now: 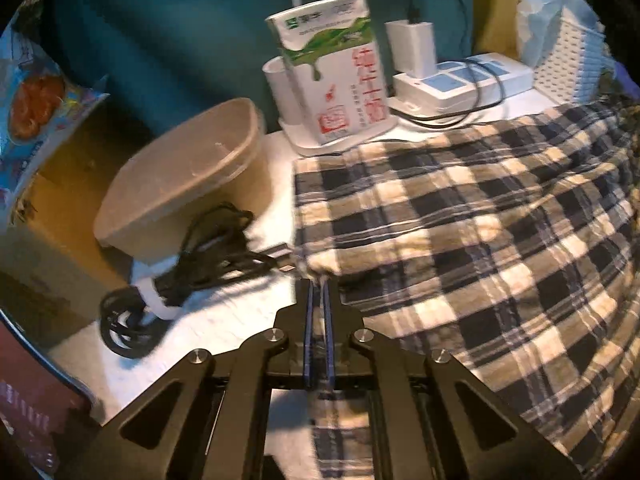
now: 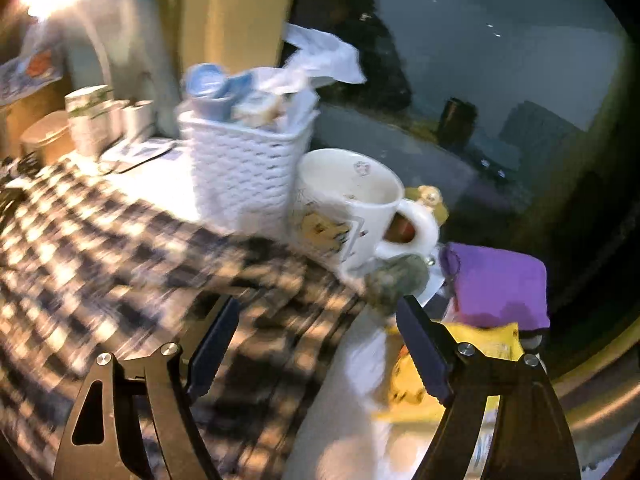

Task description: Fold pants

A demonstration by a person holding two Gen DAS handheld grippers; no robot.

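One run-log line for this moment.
left tool: shut on plaid pants corner | right tool: open, empty, over pants edge | fold: not yet done

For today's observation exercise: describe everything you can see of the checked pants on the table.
The pants are thin woven cloth checked in black, cream and tan, lying spread and rumpled over the white table. Their near corner is pinched in the shut left gripper. One edge lies against the milk carton's tray; another reaches the white basket and mug. The open right gripper hovers over them.
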